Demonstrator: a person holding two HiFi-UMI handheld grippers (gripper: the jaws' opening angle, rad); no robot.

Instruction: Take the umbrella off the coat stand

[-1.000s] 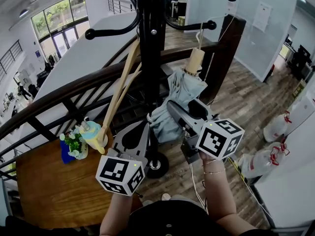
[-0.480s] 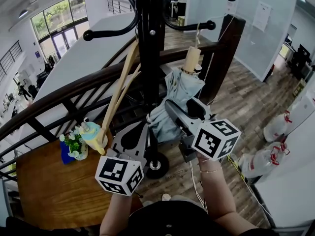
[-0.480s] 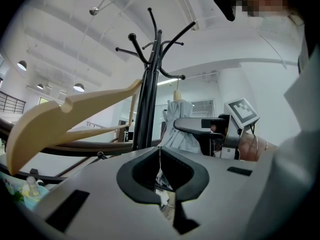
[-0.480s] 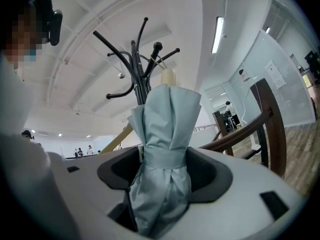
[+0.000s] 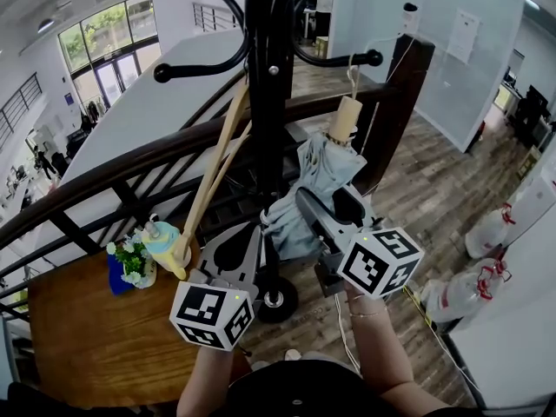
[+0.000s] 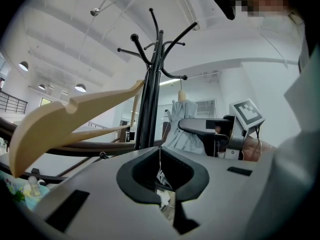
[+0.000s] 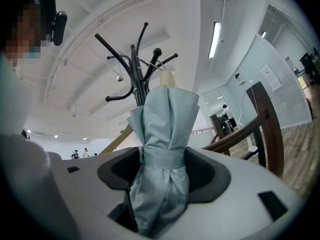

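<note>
My right gripper (image 5: 320, 194) is clamped on the folded pale-blue umbrella (image 5: 314, 174), the jaws pressing its cloth from both sides just at the wrap band. In the right gripper view the umbrella (image 7: 162, 149) fills the gap between the jaws and rises straight toward 12 o'clock, with its wooden handle (image 7: 168, 79) at the top.

The umbrella is not off yet. In the head view it hangs at about 1 o'clock from the black stand (image 5: 265, 102), and the handle (image 5: 345, 118) points up to a thin cord that runs to a hook (image 5: 352, 57) overhead.

My left gripper (image 5: 248, 240) sits at 7 o'clock from the umbrella, close to the pole, its jaws drawn together with nothing between them. Its own view shows only a fine seam where they meet (image 6: 161, 151), with the stand (image 6: 150, 94) ahead and the right gripper on the umbrella at 2 o'clock.

A wooden hanger (image 5: 213, 163) dangles at 10 o'clock from my left gripper, leaning along the pole. Below it, at 9 o'clock, a small pot of flowers (image 5: 130, 263) stands on the wooden counter (image 5: 87, 346).
</note>
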